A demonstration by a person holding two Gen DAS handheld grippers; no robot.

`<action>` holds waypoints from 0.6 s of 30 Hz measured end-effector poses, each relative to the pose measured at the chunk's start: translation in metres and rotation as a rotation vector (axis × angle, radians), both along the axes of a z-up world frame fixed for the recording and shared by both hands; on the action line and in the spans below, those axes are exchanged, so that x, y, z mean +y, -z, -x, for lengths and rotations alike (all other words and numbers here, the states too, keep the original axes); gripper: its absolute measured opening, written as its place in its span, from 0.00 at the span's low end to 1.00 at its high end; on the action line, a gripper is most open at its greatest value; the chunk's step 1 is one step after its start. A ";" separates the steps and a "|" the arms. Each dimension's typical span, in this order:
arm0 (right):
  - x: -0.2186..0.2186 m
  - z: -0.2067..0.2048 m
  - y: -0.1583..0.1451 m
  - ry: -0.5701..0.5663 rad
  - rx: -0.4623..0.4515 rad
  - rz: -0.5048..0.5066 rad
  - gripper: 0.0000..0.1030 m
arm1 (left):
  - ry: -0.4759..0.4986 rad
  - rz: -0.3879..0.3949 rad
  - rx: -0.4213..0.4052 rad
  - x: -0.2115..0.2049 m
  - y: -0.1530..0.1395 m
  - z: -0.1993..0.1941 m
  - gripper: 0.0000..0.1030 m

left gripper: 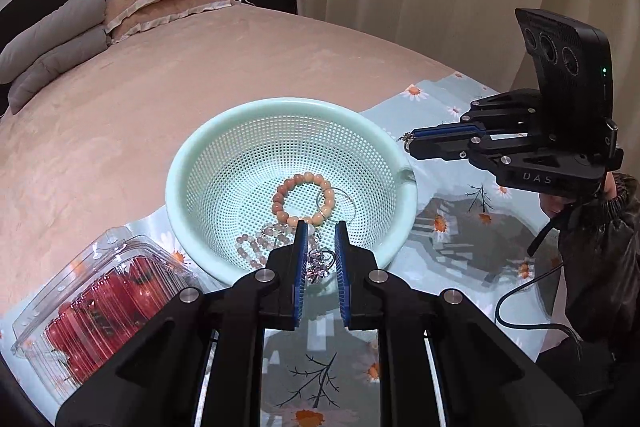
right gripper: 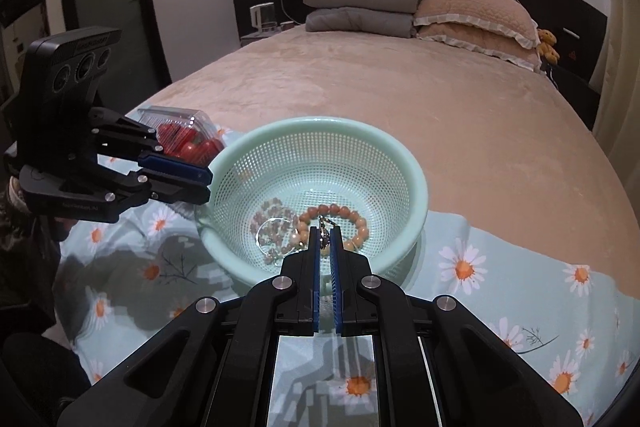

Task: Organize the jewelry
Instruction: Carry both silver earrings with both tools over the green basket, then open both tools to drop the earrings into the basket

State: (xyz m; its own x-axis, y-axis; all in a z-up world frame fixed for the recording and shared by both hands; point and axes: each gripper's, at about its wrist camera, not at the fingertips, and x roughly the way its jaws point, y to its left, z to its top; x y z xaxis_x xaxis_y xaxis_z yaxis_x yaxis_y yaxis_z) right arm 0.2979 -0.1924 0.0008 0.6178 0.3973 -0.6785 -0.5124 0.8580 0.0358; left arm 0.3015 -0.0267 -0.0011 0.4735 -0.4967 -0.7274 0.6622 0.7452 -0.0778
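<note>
A mint-green perforated basket (left gripper: 224, 147) (right gripper: 400, 163) sits on a floral cloth on the bed. In it lie a tan bead bracelet (left gripper: 280, 195) (right gripper: 356, 217), a pale crystal bead string (left gripper: 256, 247) (right gripper: 272, 223) and a thin silver bangle (left gripper: 348, 199). My left gripper (left gripper: 322, 227) (right gripper: 210, 183) hovers at the basket's near rim, jaws slightly apart and empty, over a silver chain piece (left gripper: 320, 263). My right gripper (right gripper: 327, 231) (left gripper: 412, 141) is shut on a small dark beaded chain piece (right gripper: 326, 227) beside the basket rim.
A clear clamshell box of red fruit (left gripper: 100, 303) (right gripper: 188, 139) sits left of the basket. The floral cloth (left gripper: 460, 227) (right gripper: 520, 287) covers the bed's near end. Pillows and folded grey blankets (right gripper: 360, 7) lie at the headboard. A black cable (left gripper: 520, 291) trails at right.
</note>
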 end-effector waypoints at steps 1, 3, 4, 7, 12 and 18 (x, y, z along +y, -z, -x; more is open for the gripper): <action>0.001 -0.001 0.003 -0.002 0.008 0.001 0.05 | -0.004 -0.007 0.004 0.000 0.003 -0.002 0.14; 0.003 -0.004 0.007 -0.007 0.013 0.003 0.05 | -0.004 -0.012 0.015 -0.001 0.007 -0.005 0.14; 0.004 -0.006 0.008 -0.008 0.019 0.004 0.05 | -0.004 -0.012 0.021 -0.001 0.009 -0.008 0.14; 0.006 -0.011 0.013 -0.008 0.024 0.011 0.05 | -0.006 -0.019 0.031 -0.001 0.015 -0.012 0.14; 0.013 -0.014 0.018 -0.020 0.025 0.014 0.05 | -0.011 -0.037 0.054 -0.004 0.024 -0.021 0.14; 0.013 -0.014 0.018 -0.028 0.010 0.014 0.07 | -0.013 -0.049 0.053 -0.005 0.026 -0.023 0.14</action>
State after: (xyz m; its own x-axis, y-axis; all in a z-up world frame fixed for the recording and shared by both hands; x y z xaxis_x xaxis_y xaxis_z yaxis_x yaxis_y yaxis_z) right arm 0.3114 -0.1799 -0.0171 0.5997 0.4052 -0.6900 -0.5363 0.8435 0.0292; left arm 0.3248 -0.0322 -0.0267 0.4397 -0.4536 -0.7752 0.6480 0.7578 -0.0759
